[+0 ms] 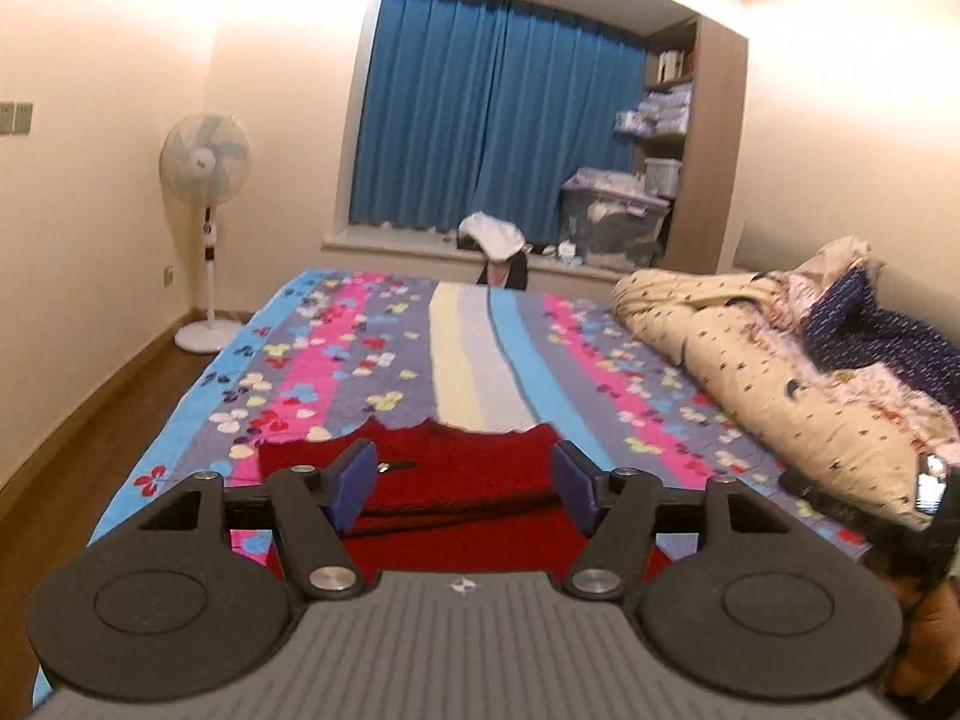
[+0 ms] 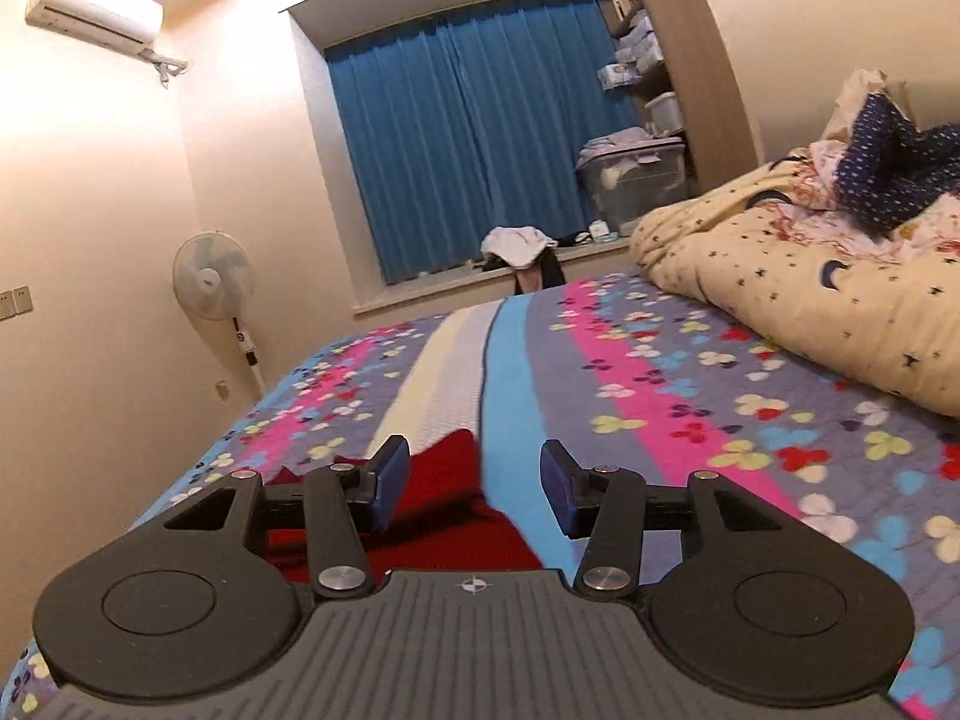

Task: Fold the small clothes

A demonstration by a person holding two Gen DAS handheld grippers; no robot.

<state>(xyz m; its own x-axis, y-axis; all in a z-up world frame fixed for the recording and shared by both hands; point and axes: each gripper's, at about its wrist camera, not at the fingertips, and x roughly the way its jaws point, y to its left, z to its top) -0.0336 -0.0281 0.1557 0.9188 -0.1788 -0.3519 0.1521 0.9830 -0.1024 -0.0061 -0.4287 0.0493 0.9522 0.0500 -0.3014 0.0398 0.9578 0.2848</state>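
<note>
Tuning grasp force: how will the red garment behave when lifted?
Red garment is probably floppy: it lies flat with soft creases, so it should drape. Likely light. A push may bunch it against the quilted bedspread.

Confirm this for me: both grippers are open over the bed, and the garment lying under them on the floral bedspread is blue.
Not quite: the garment is red, not blue, as the left wrist view shows plainly; blue belongs to the finger pads and the curtain. The rest holds: the left gripper and the right gripper are both open over the floral bedspread.
</note>
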